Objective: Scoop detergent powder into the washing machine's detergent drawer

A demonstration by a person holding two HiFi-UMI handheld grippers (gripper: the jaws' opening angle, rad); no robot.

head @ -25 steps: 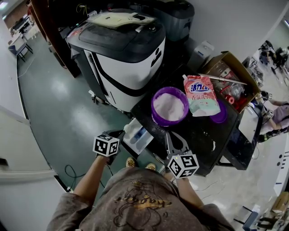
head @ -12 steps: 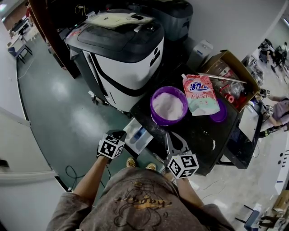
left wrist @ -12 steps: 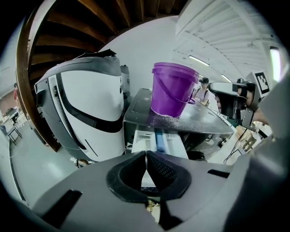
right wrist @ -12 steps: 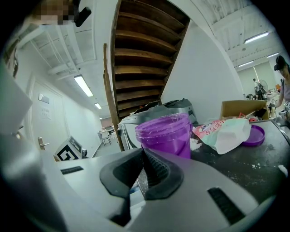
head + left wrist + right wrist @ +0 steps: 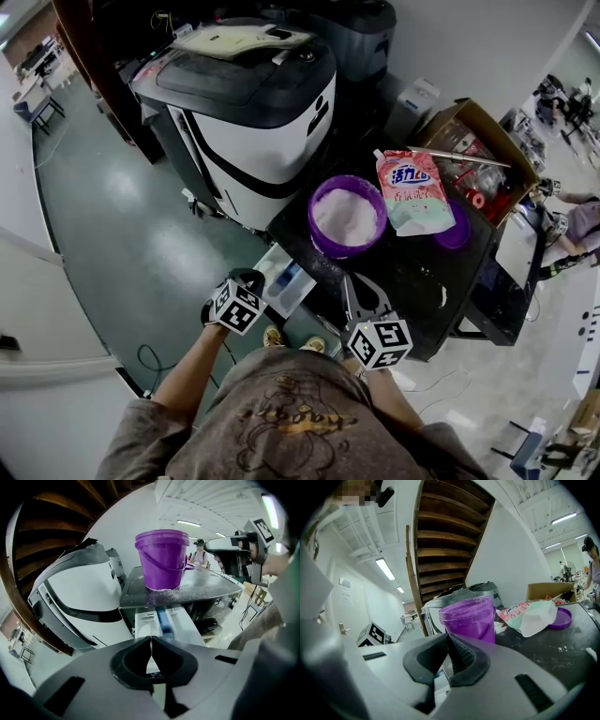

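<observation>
The purple bucket [image 5: 348,216] of white powder stands on the washing machine's dark top [image 5: 412,281]. Left of that top, the white detergent drawer [image 5: 286,281] is pulled out, with a blue insert. In the left gripper view the drawer [image 5: 161,623] lies just beyond my left gripper [image 5: 151,640], which is shut with nothing between its jaws. My right gripper [image 5: 354,284] rests over the machine top, below the bucket. Its jaws [image 5: 449,638] are shut and empty, with the bucket [image 5: 471,616] right behind them. No scoop is in sight.
A pink-and-white detergent bag [image 5: 412,192] and the purple lid [image 5: 453,230] lie right of the bucket. Spilled powder [image 5: 442,300] dots the top. A large black-and-white machine [image 5: 244,103] stands behind, a cardboard box [image 5: 473,159] at the far right.
My left gripper has shifted right, closer to the drawer's front. The right gripper has stayed where it was.
</observation>
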